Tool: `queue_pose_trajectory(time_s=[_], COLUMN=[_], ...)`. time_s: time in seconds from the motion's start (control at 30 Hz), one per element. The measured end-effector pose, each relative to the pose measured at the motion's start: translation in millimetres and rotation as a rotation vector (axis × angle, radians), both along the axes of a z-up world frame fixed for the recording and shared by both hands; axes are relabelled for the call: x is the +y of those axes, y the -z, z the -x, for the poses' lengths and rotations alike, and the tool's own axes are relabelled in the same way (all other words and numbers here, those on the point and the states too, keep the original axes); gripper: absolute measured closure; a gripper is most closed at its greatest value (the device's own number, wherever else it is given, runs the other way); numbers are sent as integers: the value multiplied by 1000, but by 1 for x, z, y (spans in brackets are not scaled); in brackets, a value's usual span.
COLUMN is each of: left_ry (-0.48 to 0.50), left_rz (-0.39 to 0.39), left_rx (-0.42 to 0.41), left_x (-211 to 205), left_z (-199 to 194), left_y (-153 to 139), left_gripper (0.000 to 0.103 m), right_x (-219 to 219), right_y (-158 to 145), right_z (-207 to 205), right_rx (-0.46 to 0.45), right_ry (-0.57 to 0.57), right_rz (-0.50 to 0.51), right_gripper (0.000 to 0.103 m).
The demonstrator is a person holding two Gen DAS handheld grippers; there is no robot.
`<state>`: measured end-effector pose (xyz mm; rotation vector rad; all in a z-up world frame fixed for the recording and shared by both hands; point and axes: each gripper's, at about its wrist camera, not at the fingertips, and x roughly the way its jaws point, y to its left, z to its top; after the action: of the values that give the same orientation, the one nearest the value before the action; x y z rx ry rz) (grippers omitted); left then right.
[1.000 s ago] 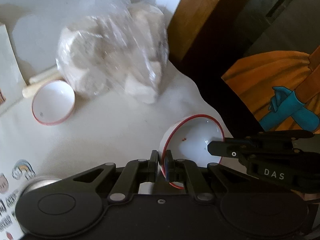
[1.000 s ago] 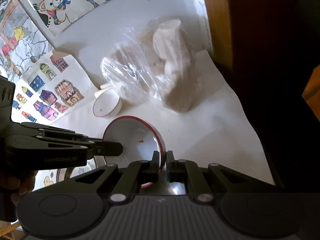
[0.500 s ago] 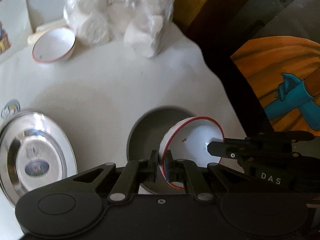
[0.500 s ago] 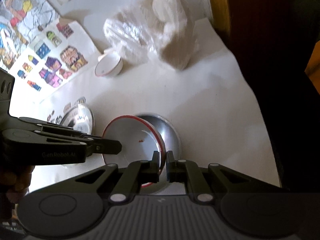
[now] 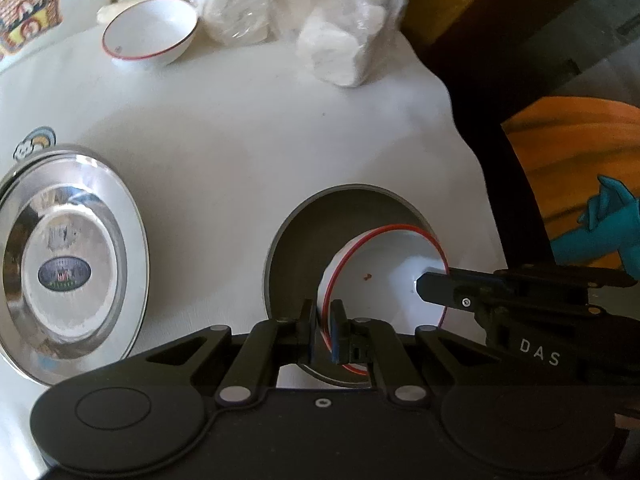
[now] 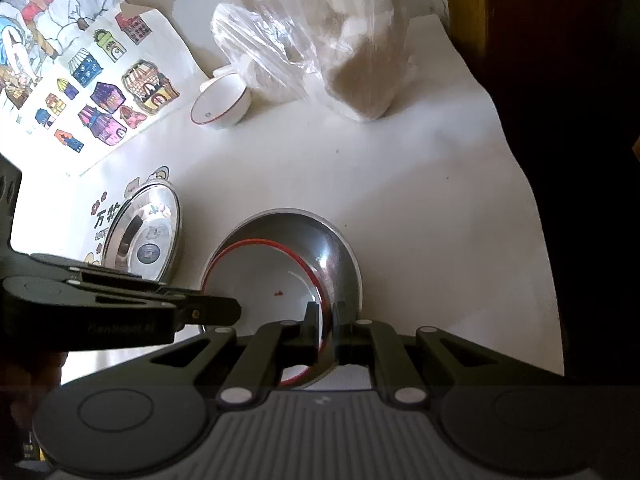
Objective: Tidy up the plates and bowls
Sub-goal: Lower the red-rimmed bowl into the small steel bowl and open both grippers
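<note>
A white bowl with a red rim (image 5: 384, 276) hangs low over a round steel plate (image 5: 304, 248), held from two sides. My left gripper (image 5: 322, 332) is shut on its near rim. My right gripper (image 5: 430, 286) is shut on the opposite rim. In the right wrist view the same bowl (image 6: 260, 276) sits inside the outline of the steel plate (image 6: 340, 256), with the right gripper (image 6: 326, 320) pinching its edge and the left gripper (image 6: 228, 310) reaching in from the left. I cannot tell if the bowl touches the plate.
A second steel plate (image 5: 72, 264) with a sticker lies to the left. A smaller red-rimmed white bowl (image 5: 148, 32) stands at the back beside a clear plastic bag of white rolls (image 5: 300, 12). Coloured drawings (image 6: 100, 92) cover the left. The white table top ends at a dark drop on the right.
Both grippers came down with the bowl between them. The two steel plates came into view, and the bowl now hangs over the nearer one.
</note>
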<state>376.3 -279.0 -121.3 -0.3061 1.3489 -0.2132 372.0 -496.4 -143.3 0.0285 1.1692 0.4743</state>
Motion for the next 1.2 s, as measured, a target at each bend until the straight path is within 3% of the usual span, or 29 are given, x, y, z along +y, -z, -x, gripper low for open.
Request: queue_pose_trajectory(time_s=[0.67, 0.97, 1.1, 1.13, 1.17, 1.2], left_ry=[-98, -97, -105, -110, -117, -126], left_rz=[-16, -4, -14, -16, -18, -19], left_rx=[26, -23, -54, -62, -69, -77], left_x=[12, 22, 29, 31, 34, 39], left_z=[-1, -2, -4, -6, -6, -7], left_y=[7, -13, -23, -26, -28, -30], left_gripper=[96, 90, 83, 81, 72, 63], right_x=[13, 6, 2, 1, 1, 2], right_y=[5, -9, -17, -19, -21, -24], right_z=[-21, -14, -12, -12, -12, -11], right_rx=[27, -14, -35, -40, -47, -54], right_ry=[-50, -27, 6, 14, 22, 29], right_rz=[26, -4, -22, -27, -34, -44], right_gripper=[96, 86, 84, 80, 76, 66])
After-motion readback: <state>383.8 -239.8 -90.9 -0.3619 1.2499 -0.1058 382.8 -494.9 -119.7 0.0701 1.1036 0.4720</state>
